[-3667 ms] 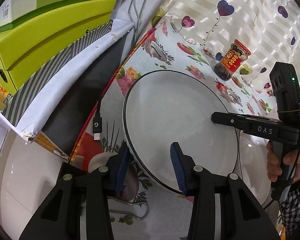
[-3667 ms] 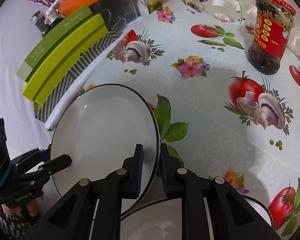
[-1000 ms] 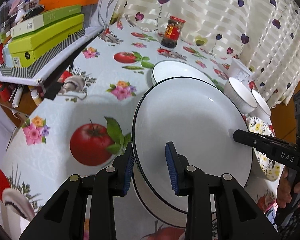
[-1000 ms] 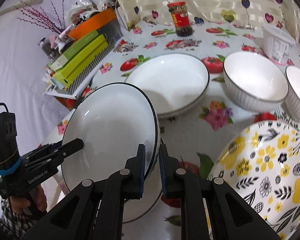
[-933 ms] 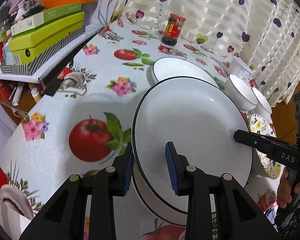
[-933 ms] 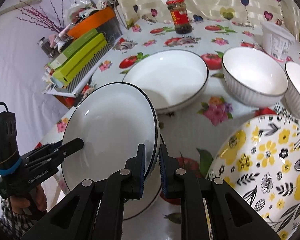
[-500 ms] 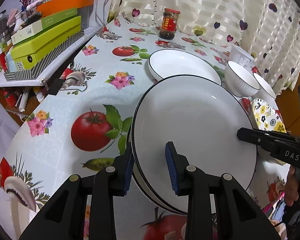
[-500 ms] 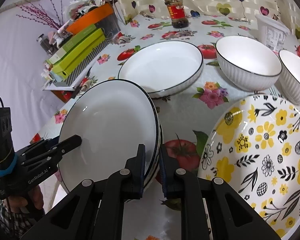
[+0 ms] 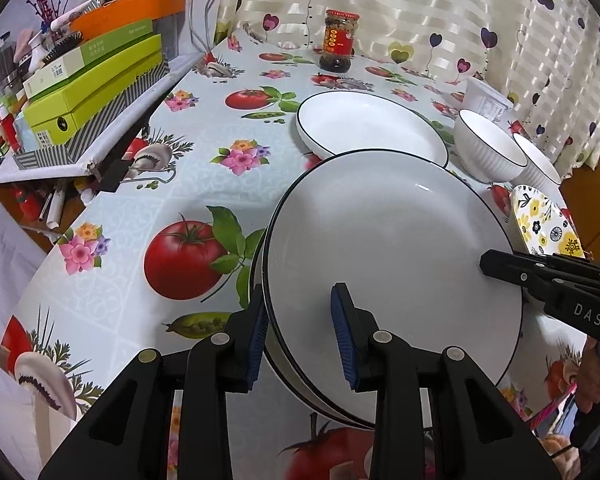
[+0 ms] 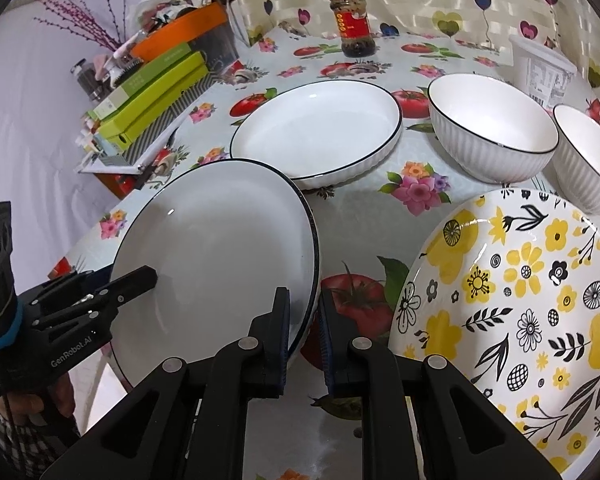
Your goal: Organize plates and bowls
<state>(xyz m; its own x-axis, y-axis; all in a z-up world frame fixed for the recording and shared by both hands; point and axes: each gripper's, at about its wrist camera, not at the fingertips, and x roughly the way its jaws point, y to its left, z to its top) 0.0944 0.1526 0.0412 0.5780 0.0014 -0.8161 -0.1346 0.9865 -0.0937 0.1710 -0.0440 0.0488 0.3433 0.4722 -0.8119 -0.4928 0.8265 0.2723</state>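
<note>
A white plate with a thin black rim point(image 9: 388, 248) point(image 10: 220, 248) is carried between both grippers. My left gripper point(image 9: 300, 332) is shut on its near rim, one pad outside and one on the inner face. My right gripper point(image 10: 304, 320) is shut on the opposite rim. Its finger point(image 9: 500, 264) shows at the plate's right edge in the left wrist view. Just under the held plate the rim of a second, matching plate point(image 9: 324, 410) peeks out, almost nested with it. I cannot tell whether the two touch.
Behind stand a deep white plate point(image 10: 316, 132), two ribbed white bowls point(image 10: 492, 128) point(image 10: 588, 160) and a white tub point(image 10: 544, 68). A yellow flowered plate point(image 10: 520, 300) lies close on the right. A sauce jar point(image 9: 340, 40) stands far back. Green boxes point(image 9: 92, 84) fill the left shelf.
The held plate has sunk toward the matching plate under it, and the gap between them has nearly closed. Both grippers keep their hold.
</note>
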